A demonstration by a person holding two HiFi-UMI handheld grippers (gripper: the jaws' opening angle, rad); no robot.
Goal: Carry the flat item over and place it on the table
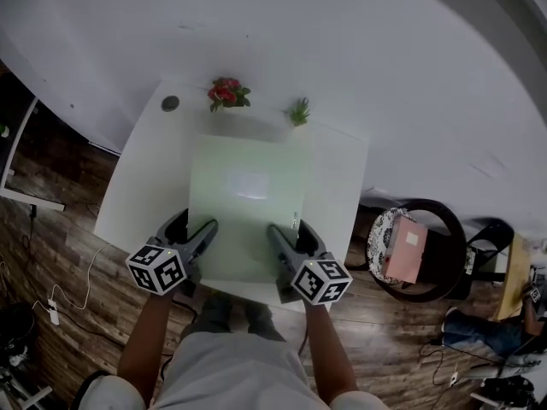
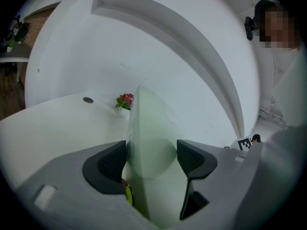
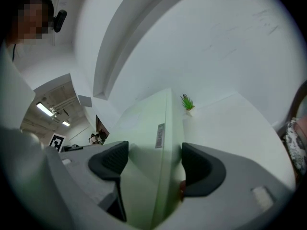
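So the room is a curved white wall (image 1: 385,58), dark wood floor (image 1: 51,254), and a white table (image 1: 137,186) pushed up against the wall. At the table's far edge there's a bunch of red flowers (image 1: 226,93) and a little green plant (image 1: 298,110). Off to your right is a round chair (image 1: 444,220) with something pink (image 1: 406,250) on it.

The flat item (image 1: 248,203) is a pale green, slightly see-through sheet. It's already over the middle of the table, with its near edge sticking out past the front toward you. Can't really tell from above whether it's fully resting or hovering just off the top.

You've got one claw on each near corner, which makes sense for a big floppy-looking panel: it stays level and doesn't swing. The left gripper (image 1: 198,226) has its jaws pinched in on the sheet, with the sheet running edge-on between the pads (image 2: 112,164). Same deal with the right gripper (image 1: 286,229), clamped on the edge next to a small label (image 3: 159,135).

I'd guess the carry is basically done and all that's left is settling it flat, short of the flowers and plant, then letting go.
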